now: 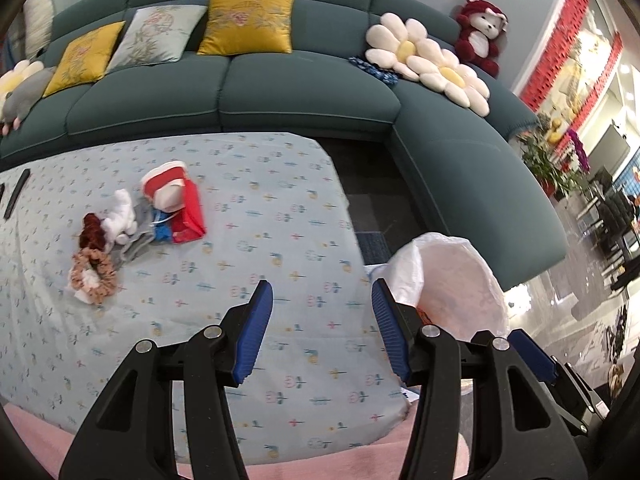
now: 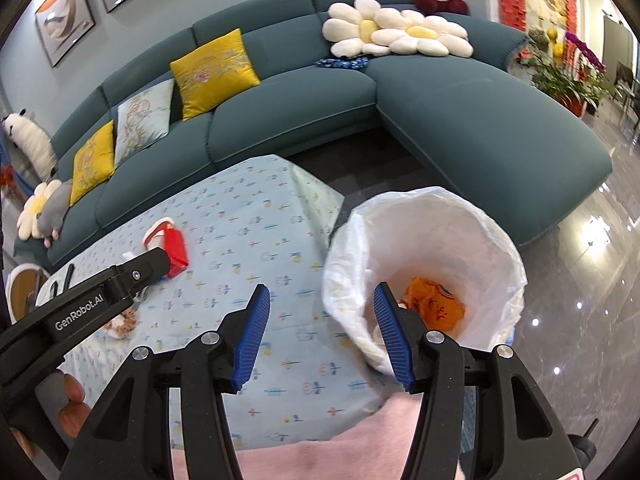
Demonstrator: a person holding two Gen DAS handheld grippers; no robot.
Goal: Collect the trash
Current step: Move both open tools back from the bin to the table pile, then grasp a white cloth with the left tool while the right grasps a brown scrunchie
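On the light blue patterned tablecloth (image 1: 280, 216) lies a small heap: a red and white carton (image 1: 176, 204), a crumpled white tissue (image 1: 122, 214), a dark red scrunchie (image 1: 91, 232) and a spotted scrunchie (image 1: 94, 276). My left gripper (image 1: 322, 332) hovers open over bare cloth, to the right of and nearer than the heap. A white-lined bin (image 2: 436, 232) stands off the table's right corner with an orange wrapper (image 2: 434, 304) inside. My right gripper (image 2: 320, 336) is open and holds nothing; its right pad overlaps the bin's rim. The carton (image 2: 176, 252) shows behind one of the left gripper's fingers (image 2: 152, 262).
A teal corner sofa (image 1: 304, 92) wraps the table's far side and right, with yellow cushions (image 1: 248, 20), flower cushions (image 1: 432, 60) and a red plush (image 1: 480, 32). A dark slim object (image 1: 18, 192) lies at the cloth's far left. Glossy floor (image 2: 580, 280) lies to the right of the bin.
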